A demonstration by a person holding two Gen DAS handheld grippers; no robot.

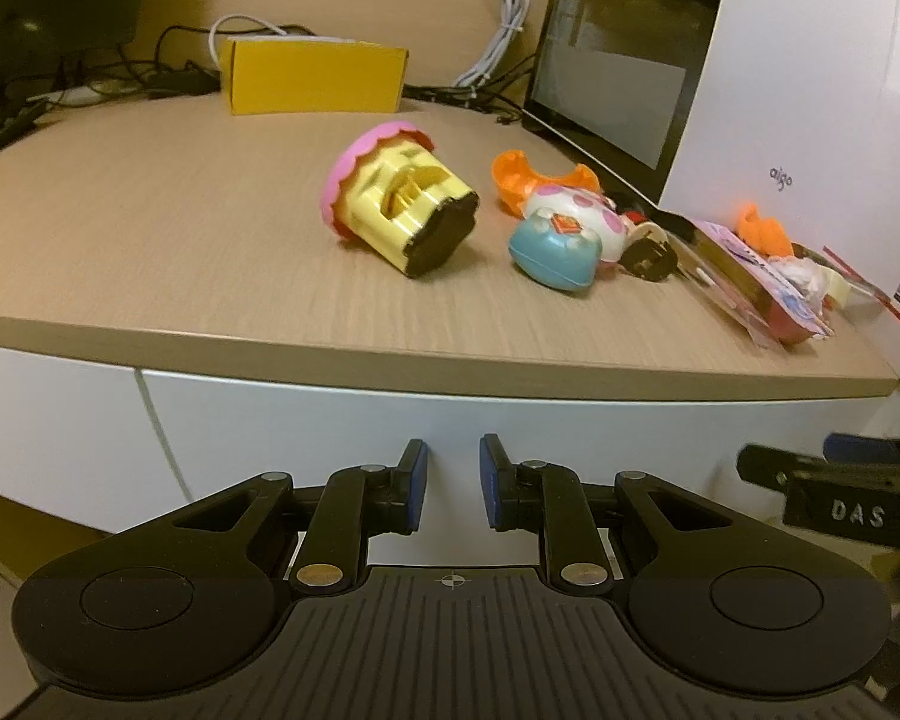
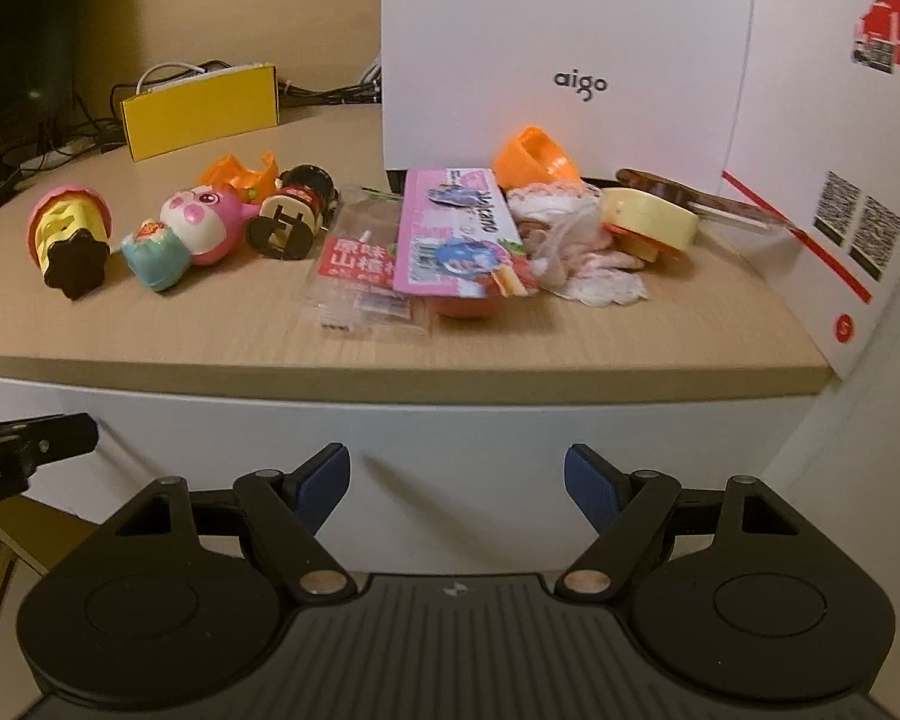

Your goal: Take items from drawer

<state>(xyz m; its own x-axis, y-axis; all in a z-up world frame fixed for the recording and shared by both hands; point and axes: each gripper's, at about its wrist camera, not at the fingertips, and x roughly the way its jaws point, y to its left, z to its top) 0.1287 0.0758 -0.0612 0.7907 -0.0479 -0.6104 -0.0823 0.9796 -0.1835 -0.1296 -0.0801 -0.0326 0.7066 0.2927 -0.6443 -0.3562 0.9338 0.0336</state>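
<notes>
A large white box (image 2: 570, 48) marked "aigo" is seen standing at the back right of the wooden bench (image 2: 210, 324), and below the bench top a white drawer front (image 1: 390, 426) is shown shut, with no gap visible along its upper edge. Behind, a yellow carton (image 2: 201, 108) is set among cables.

Many small items are laid out on the bench top. From the left, as seen in the right wrist view: a yellow toy with a pink frill (image 2: 69, 234) lying on its side, a pink-and-white doll toy (image 2: 192, 234), an orange cup piece (image 2: 237, 171), a black-and-cream wheeled toy (image 2: 291, 213), a clear snack packet (image 2: 360, 282), a pink card pack (image 2: 456, 228), crumpled white lace (image 2: 576, 252), a roll of pale tape (image 2: 651, 213) and a second orange cup (image 2: 534, 156) against the box.

From this layout the removal is judged to be largely or wholly done; whether anything is left inside cannot be told, since the drawer interior is hidden.

The left tool (image 1: 453, 489) is held just before the drawer front with its blue pads only narrowly parted, and nothing is gripped. The right tool (image 2: 456, 489) is spread wide before the same white panel and is likewise empty. Contact with the panel cannot be judged for either.
</notes>
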